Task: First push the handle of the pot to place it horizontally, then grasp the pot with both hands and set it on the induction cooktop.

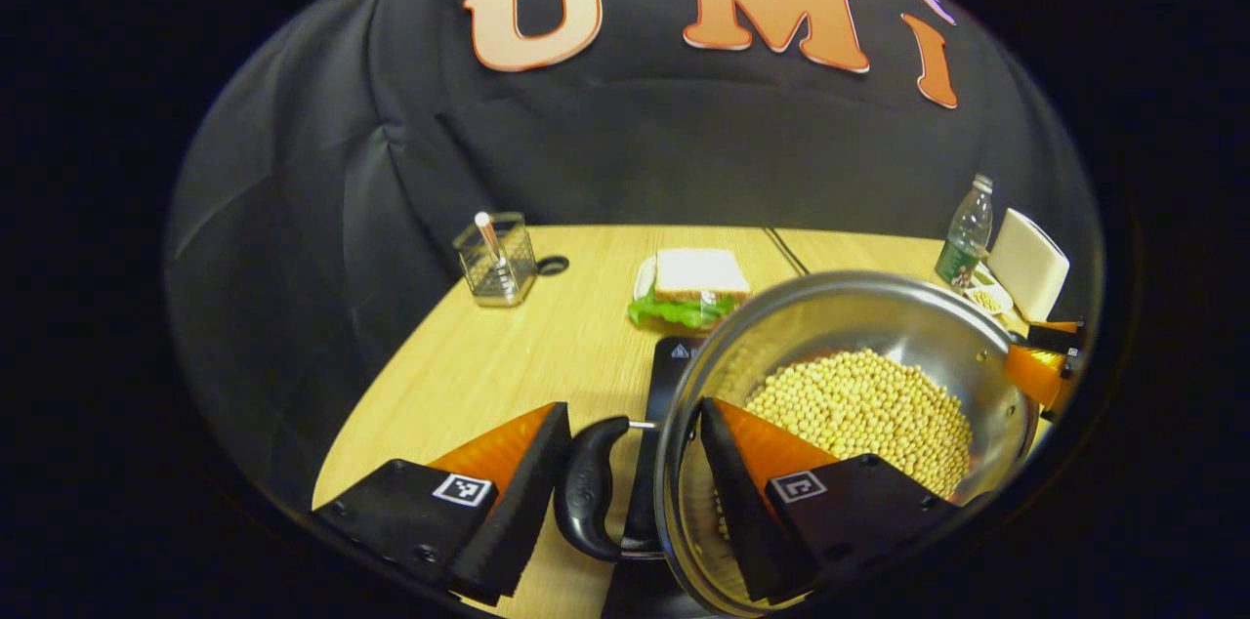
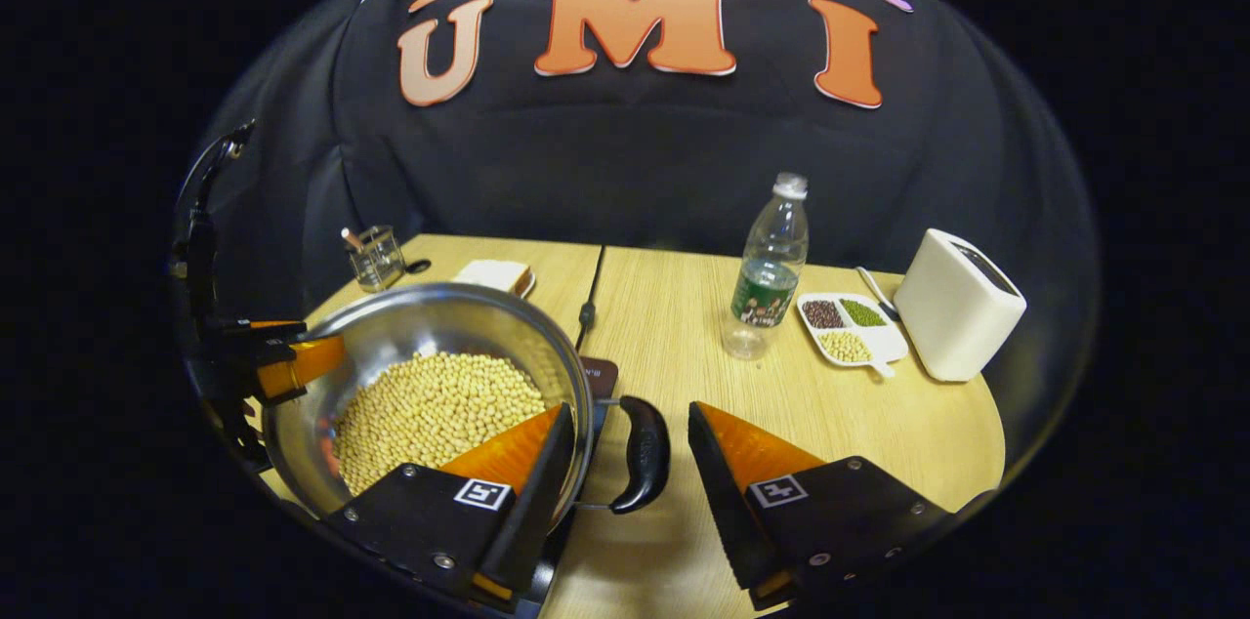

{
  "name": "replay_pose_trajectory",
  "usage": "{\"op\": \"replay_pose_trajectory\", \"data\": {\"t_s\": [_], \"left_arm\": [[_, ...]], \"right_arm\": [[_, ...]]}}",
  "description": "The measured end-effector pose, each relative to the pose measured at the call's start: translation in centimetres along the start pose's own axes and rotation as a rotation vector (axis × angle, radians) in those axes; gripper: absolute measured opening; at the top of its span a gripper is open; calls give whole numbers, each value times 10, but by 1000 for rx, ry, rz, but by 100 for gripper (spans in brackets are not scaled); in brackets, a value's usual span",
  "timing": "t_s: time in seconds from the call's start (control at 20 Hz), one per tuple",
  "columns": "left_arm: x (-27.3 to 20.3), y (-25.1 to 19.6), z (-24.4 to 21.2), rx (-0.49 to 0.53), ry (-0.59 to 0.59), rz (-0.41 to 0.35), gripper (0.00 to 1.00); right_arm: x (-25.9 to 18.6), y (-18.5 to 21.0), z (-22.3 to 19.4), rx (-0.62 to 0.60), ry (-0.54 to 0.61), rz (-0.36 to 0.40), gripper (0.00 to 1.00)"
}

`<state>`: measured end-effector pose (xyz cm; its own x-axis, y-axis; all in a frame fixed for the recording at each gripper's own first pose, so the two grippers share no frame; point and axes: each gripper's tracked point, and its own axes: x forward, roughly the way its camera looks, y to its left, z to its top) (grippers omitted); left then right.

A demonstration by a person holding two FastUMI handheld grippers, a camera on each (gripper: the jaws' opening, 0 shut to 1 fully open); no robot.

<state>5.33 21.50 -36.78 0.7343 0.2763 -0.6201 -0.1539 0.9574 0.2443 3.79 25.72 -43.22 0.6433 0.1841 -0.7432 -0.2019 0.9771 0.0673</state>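
Currently both my grippers, left (image 1: 630,477) and right (image 2: 625,463), gape around the pot's (image 1: 850,385) side handles lower centre; uneven closing could tip soybeans (image 2: 435,414) out.

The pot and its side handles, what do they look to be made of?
The pot looks like polished steel: its silvery wall shines and mirrors the beans inside. The handles look like dark moulded plastic, smooth with a dull sheen, though that is a guess. Each is fixed to the wall by a thin metal bracket.
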Motion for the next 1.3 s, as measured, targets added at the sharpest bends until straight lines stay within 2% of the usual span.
{"op": "replay_pose_trajectory", "data": {"t_s": [0.2, 0.4, 0.5, 0.65, 0.7, 0.75, 0.8, 0.9, 0.95, 1.15, 1.2, 1.25, 1.3], "left_arm": [[-1, -1, 42, 2, -181, 24, 88], [-18, -17, 75, 0, -303, -7, 88], [-33, -27, 92, -4, -347, -31, 88], [-74, -47, 125, -36, -419, -57, 89], [-85, -51, 134, -47, -447, -62, 90], [-96, -55, 145, -53, -471, -67, 91], [-107, -60, 154, -55, -497, -72, 95], [-130, -71, 169, -47, -538, -87, 88], [-140, -76, 176, -40, -555, -95, 92], [-176, -92, 199, -41, -629, -120, 95], [-184, -93, 205, -47, -647, -122, 91], [-194, -94, 212, -54, -667, -128, 87], [-204, -96, 218, -58, -682, -130, 95]], "right_arm": [[-37, -22, 47, 6, -159, -15, 76], [-79, -41, 85, -41, -310, -50, 79], [-95, -40, 91, -69, -366, -42, 82], [-128, -58, 115, -124, -455, -56, 85], [-140, -64, 124, -137, -482, -65, 91], [-149, -68, 132, -145, -508, -74, 87], [-158, -72, 138, -152, -532, -84, 87], [-184, -89, 149, -156, -574, -104, 88], [-194, -96, 153, -157, -595, -111, 89], [-225, -121, 168, -139, -671, -146, 95], [-233, -127, 174, -136, -688, -150, 98], [-240, -132, 179, -138, -702, -150, 95], [-247, -137, 181, -142, -711, -152, 93]]}}
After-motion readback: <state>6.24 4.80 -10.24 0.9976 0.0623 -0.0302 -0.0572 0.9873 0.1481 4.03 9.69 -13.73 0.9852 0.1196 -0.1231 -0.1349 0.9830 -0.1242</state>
